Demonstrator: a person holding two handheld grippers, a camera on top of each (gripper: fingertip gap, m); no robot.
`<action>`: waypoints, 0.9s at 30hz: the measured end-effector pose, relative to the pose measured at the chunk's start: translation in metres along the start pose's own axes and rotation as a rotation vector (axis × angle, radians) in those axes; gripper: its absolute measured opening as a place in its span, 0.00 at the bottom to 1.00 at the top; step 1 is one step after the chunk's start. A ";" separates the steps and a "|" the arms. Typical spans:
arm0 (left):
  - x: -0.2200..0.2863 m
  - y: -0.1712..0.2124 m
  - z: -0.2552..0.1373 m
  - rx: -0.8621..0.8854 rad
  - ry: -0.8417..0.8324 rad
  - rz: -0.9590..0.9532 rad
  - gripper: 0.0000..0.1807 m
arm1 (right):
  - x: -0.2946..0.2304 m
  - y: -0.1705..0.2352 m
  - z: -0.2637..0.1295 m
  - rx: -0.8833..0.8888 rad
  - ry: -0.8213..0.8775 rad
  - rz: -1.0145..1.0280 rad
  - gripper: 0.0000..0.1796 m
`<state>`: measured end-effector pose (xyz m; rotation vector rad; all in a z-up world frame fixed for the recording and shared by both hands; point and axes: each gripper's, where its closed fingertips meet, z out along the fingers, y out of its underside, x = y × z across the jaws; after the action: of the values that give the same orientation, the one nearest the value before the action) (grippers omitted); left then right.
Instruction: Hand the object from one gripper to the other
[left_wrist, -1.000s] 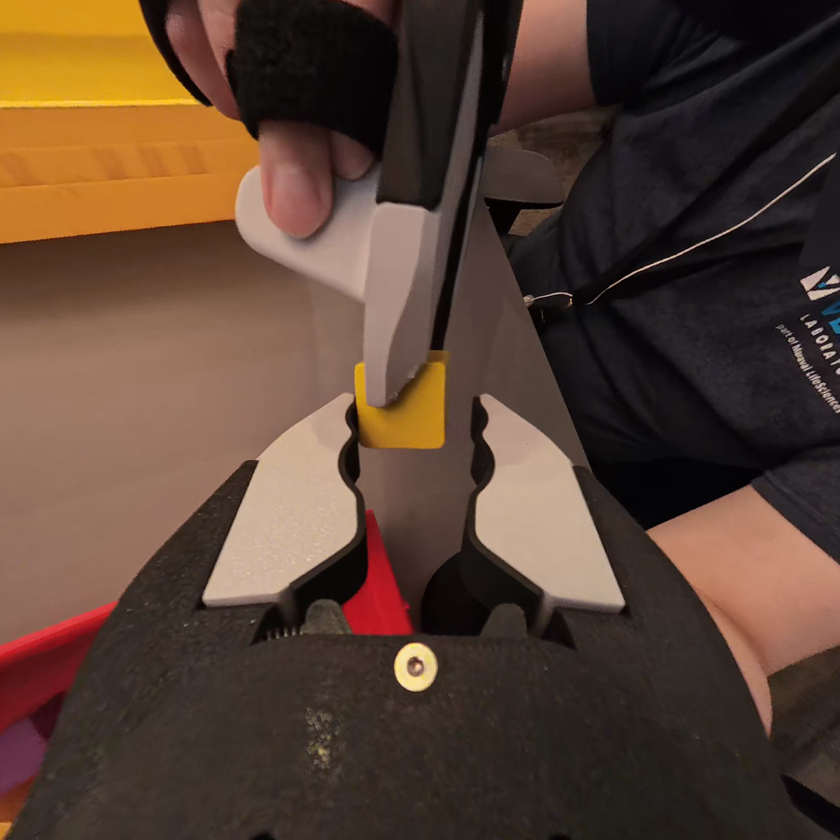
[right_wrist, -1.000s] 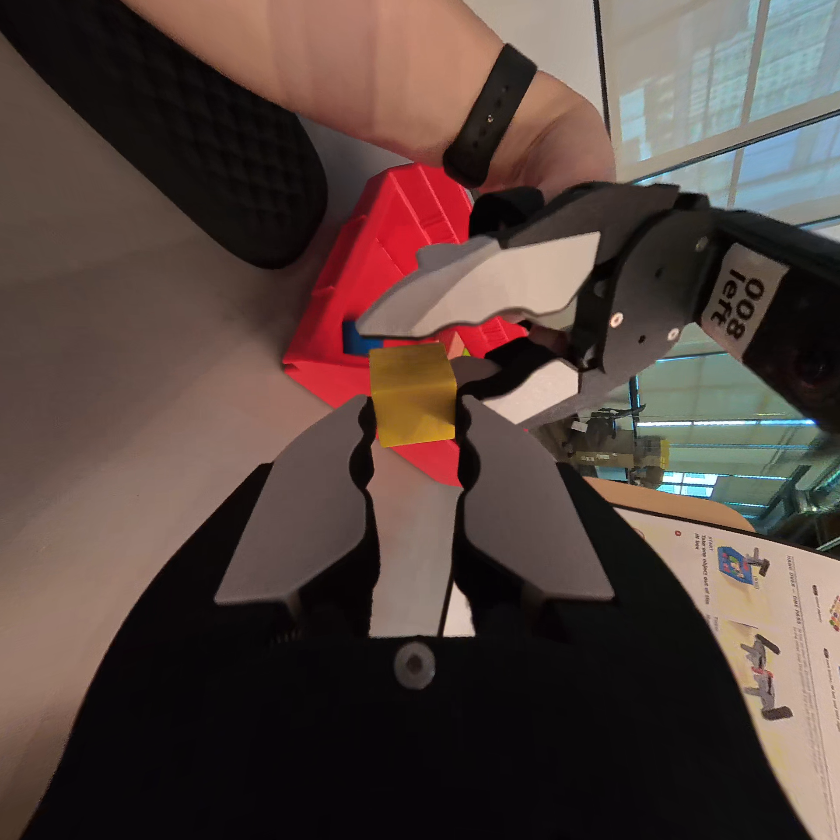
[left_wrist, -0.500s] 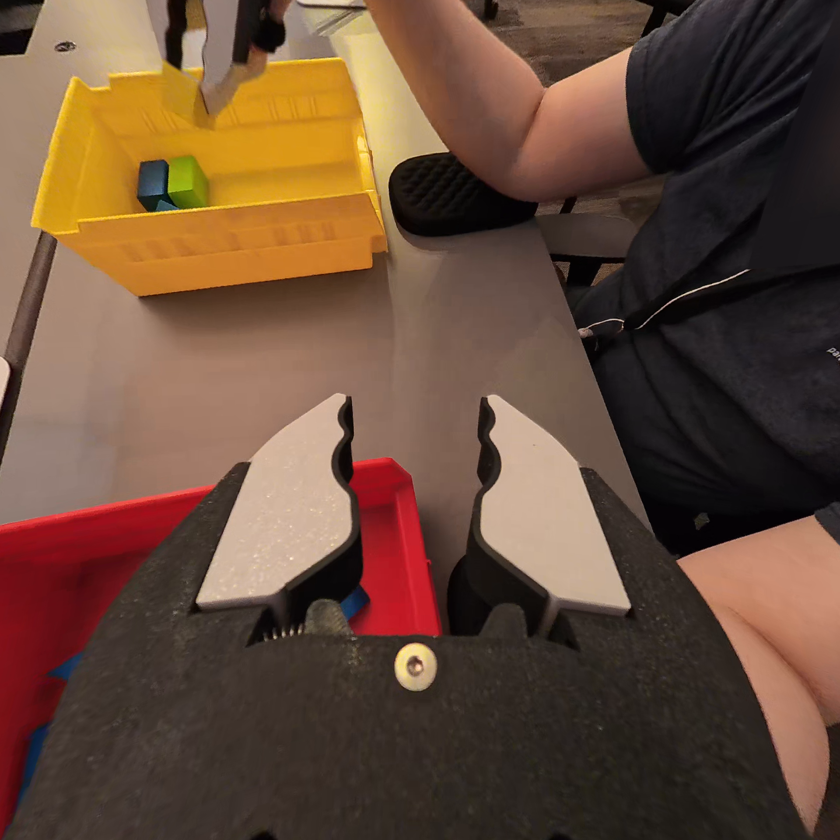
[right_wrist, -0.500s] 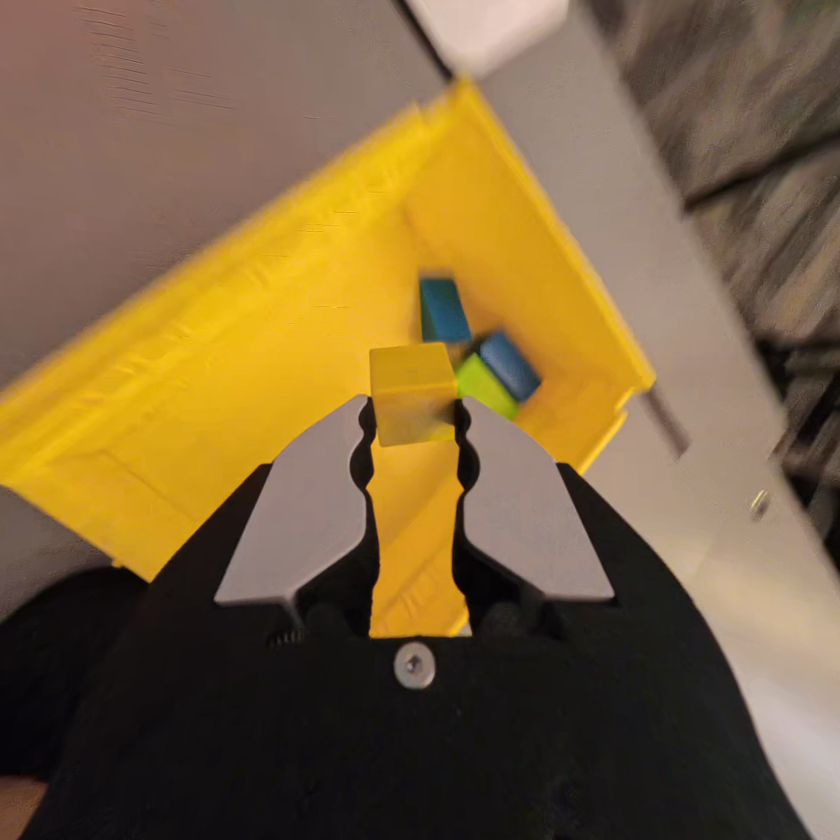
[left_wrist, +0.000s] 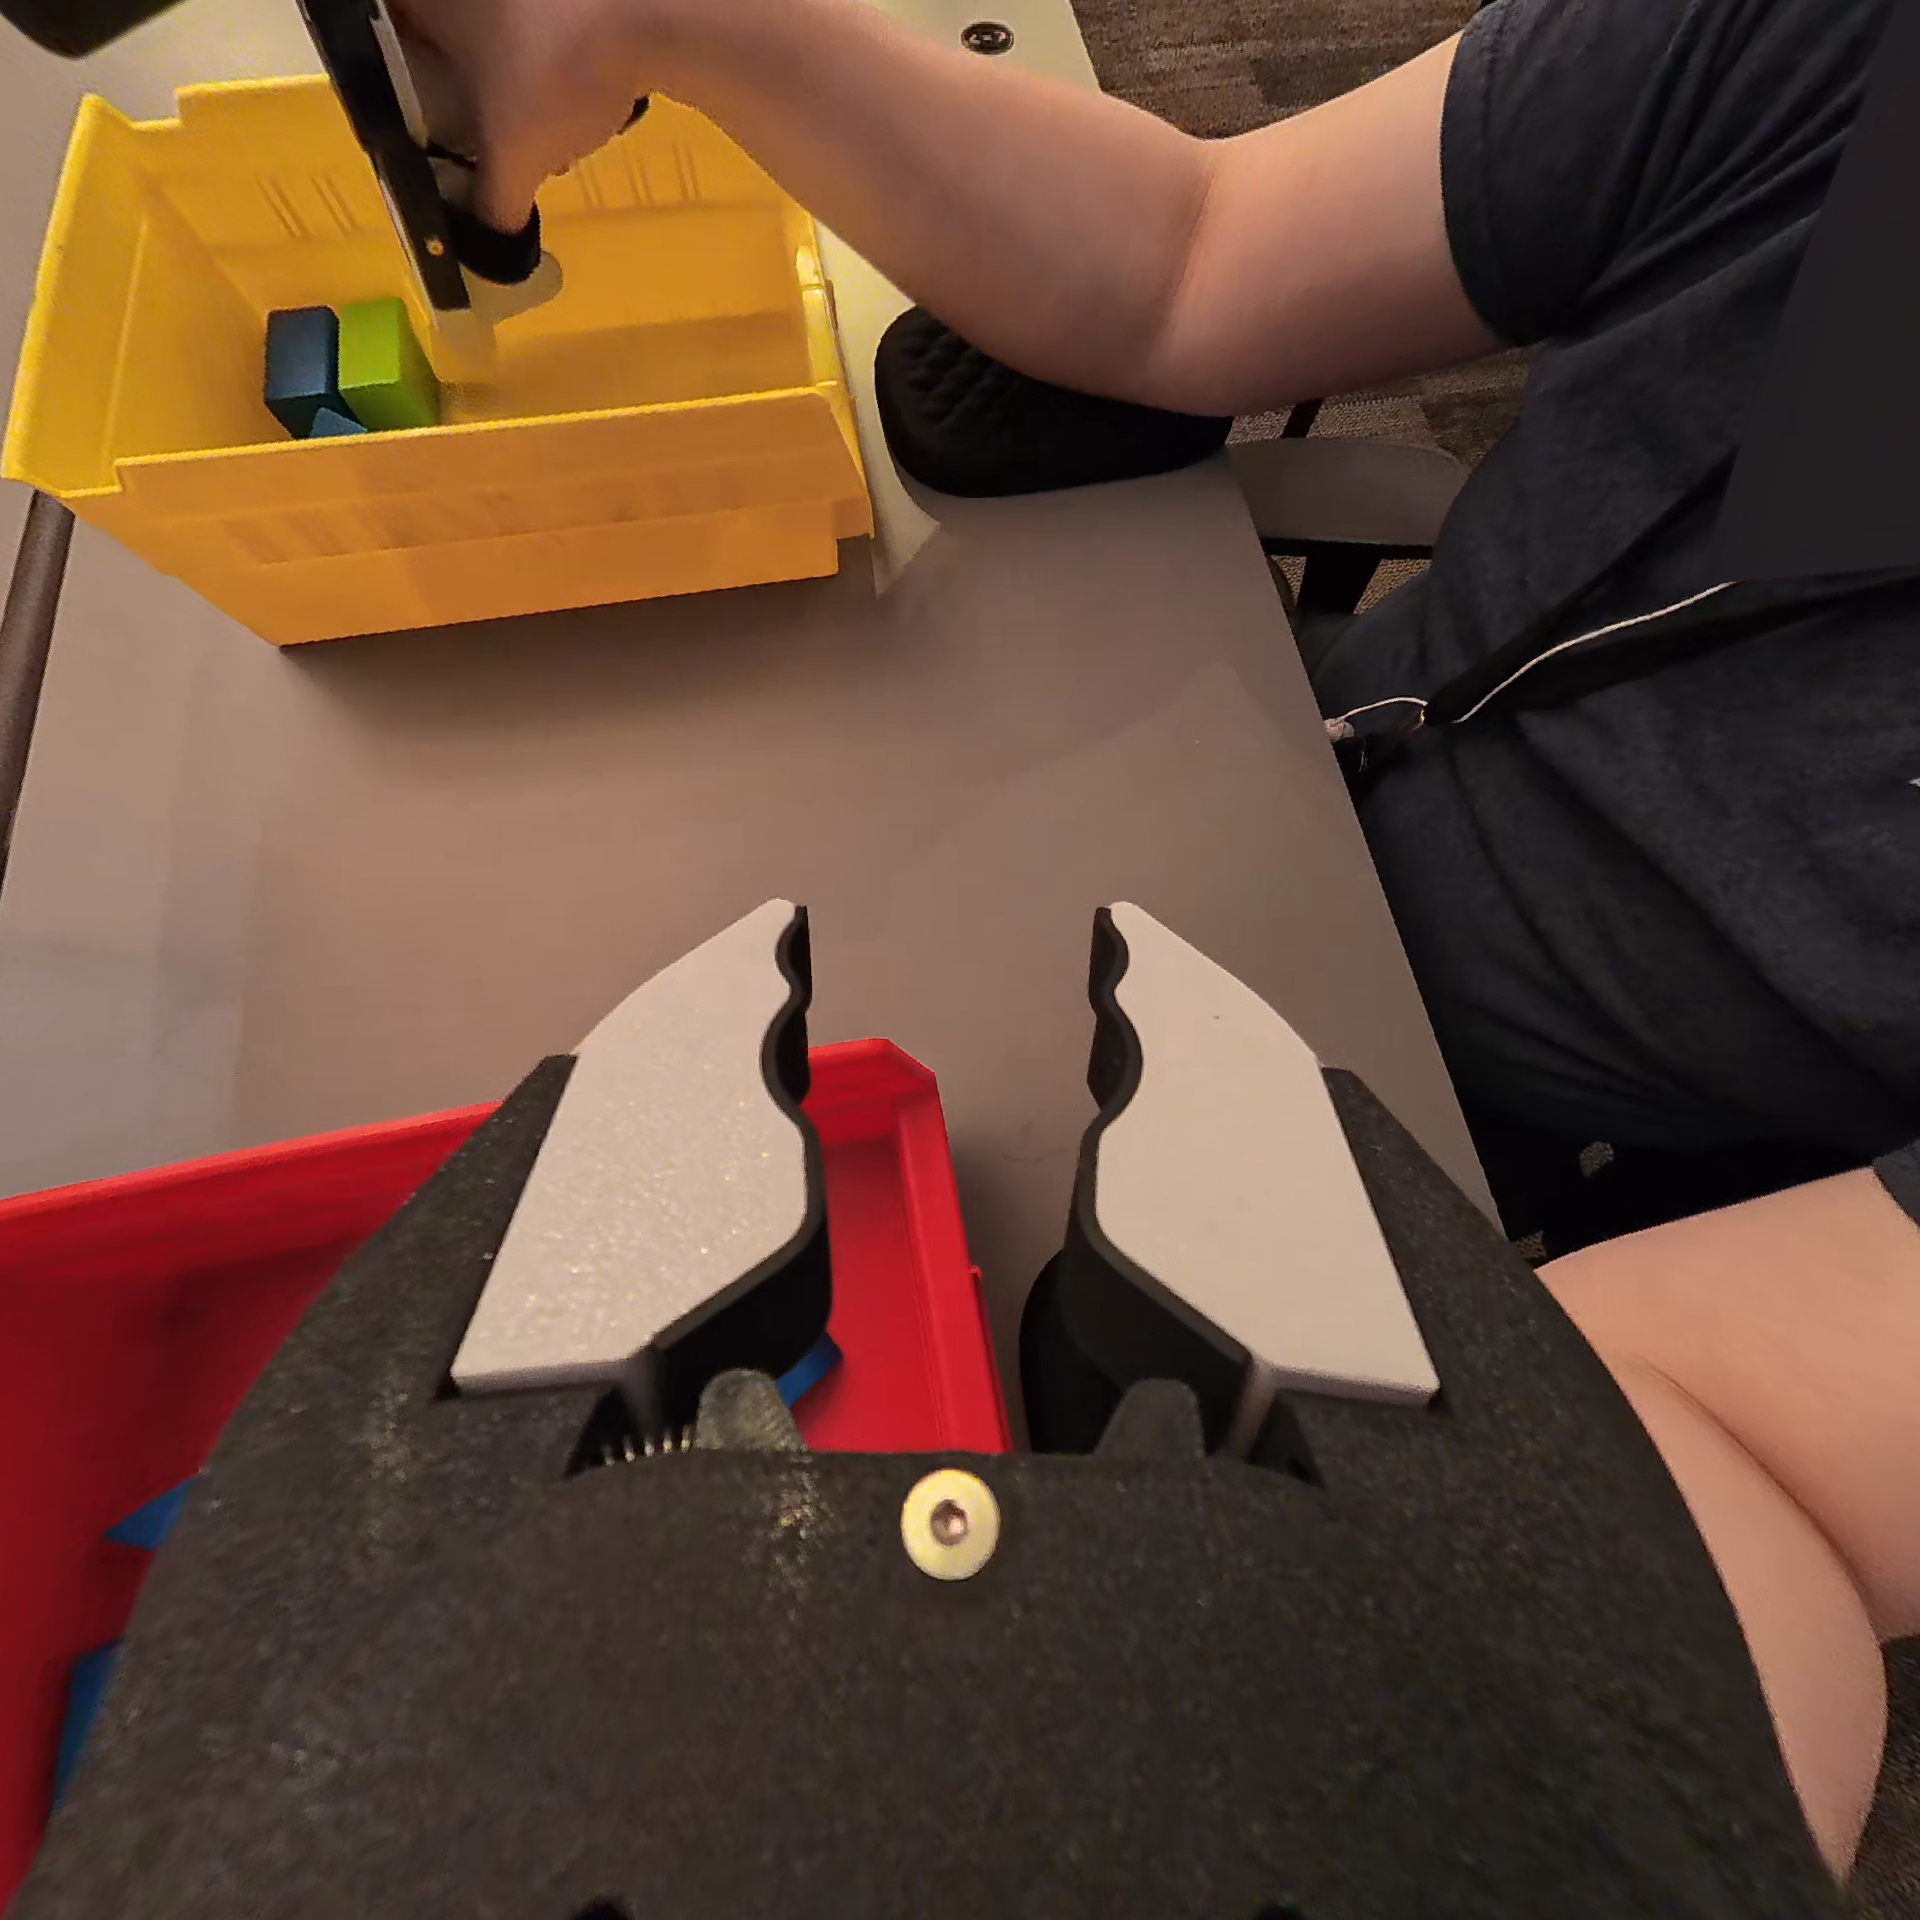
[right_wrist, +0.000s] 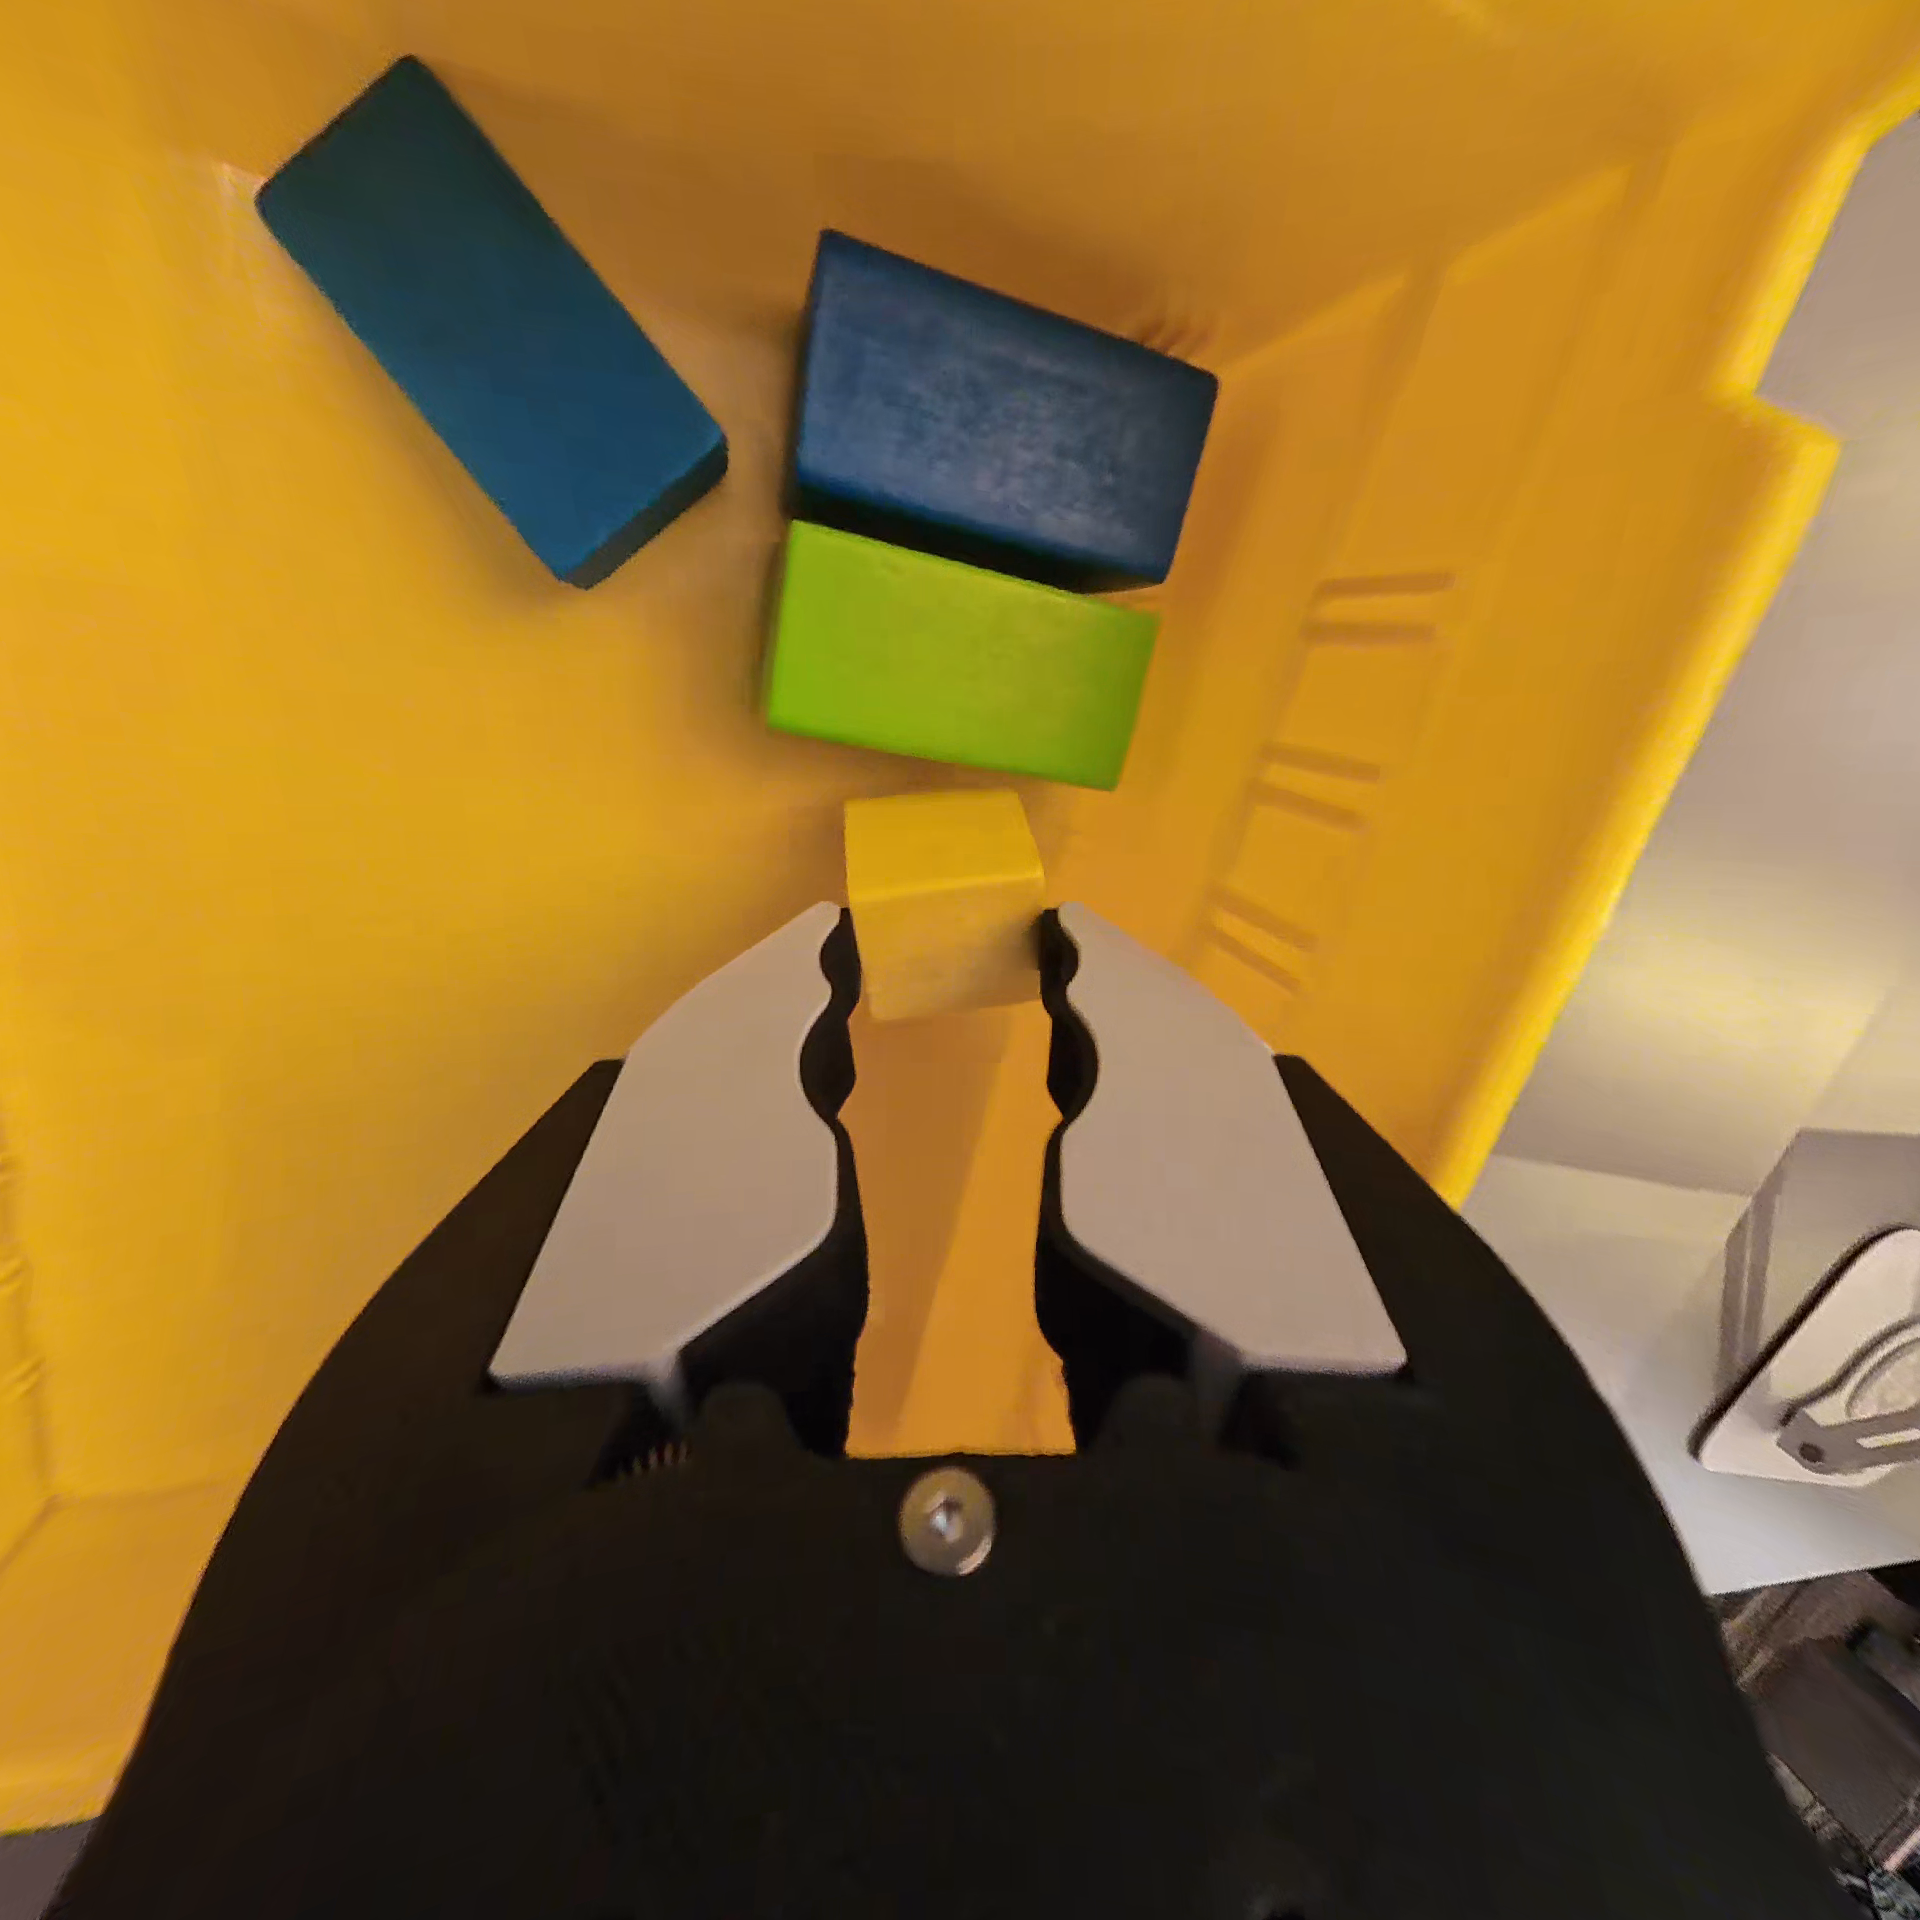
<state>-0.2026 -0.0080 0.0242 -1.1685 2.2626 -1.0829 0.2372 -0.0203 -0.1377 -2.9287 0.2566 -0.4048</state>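
Yellow cube (right_wrist: 940, 899) pinched by right gripper (right_wrist: 945, 925) inside yellow bin (left_wrist: 499, 520) (grey table (left_wrist: 727, 779)); left gripper (left_wrist: 945, 935) agape, empty.

A yellow bin (left_wrist: 499, 499) is set on a grey table (left_wrist: 675, 790); within it a green block (right_wrist: 956, 655) is seen touching a dark blue block (right_wrist: 987, 416), with a flat teal block (right_wrist: 488, 322) lying apart. A red tray (left_wrist: 125, 1299) is placed nearer, and a black padded rest (left_wrist: 1018, 436) beside the bin.
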 end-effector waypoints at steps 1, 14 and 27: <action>0.000 0.000 0.000 -0.003 0.001 0.000 0.28 | 0.000 0.000 0.002 -0.006 0.007 0.003 0.19; -0.046 0.029 -0.030 -0.053 -0.280 -0.166 0.26 | 0.001 -0.003 0.006 -0.012 0.026 -0.013 0.22; -0.127 0.169 -0.033 -0.528 -0.577 -0.545 0.24 | -0.018 -0.026 -0.058 0.243 -0.103 -0.058 0.24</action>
<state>-0.2369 0.1709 -0.0874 -2.0701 1.8367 -0.2009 0.2079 0.0000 -0.0822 -2.7116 0.1008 -0.2704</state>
